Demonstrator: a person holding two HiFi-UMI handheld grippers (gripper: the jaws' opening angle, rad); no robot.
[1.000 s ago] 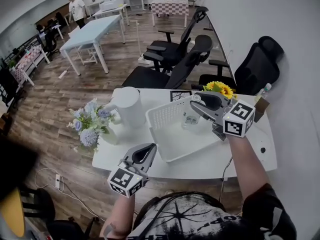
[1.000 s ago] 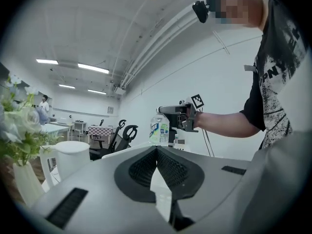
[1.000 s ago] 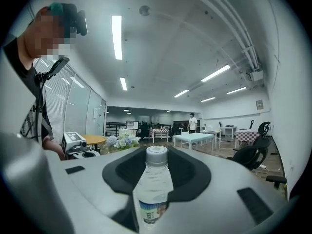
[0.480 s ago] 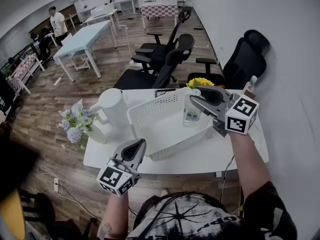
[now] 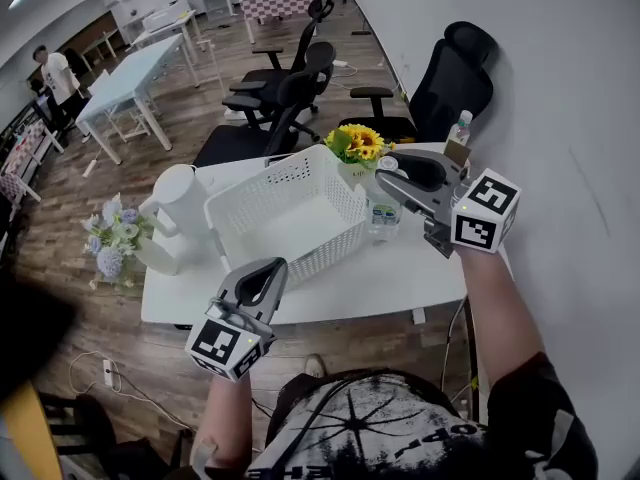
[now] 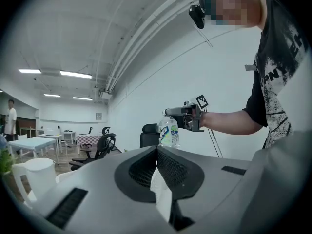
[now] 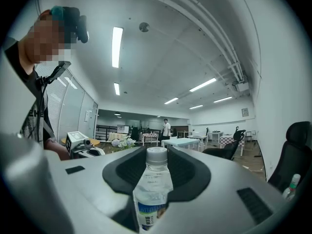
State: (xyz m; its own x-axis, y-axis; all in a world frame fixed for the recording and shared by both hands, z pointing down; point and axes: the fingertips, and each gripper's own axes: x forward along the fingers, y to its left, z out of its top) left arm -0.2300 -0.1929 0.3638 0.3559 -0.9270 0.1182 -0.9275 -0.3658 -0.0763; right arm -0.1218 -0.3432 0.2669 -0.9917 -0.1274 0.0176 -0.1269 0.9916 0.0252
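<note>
Here the right gripper [image 5: 390, 181] is clamped on a water bottle [image 5: 382, 214], held upright over the table [image 5: 400, 268] just beside the basket [image 5: 335, 250] at its 3 o'clock. The left gripper [image 5: 270, 271], jaws pressed together, hovers at the basket's 6 o'clock

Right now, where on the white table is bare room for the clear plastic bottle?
The near strip of the white table, between the white mesh basket and the front edge, is bare, as is the basket's floor. Crowded: beside the yellow sunflowers, where the right claw grips the clear plastic bottle, and the left end with the white jug.
</note>
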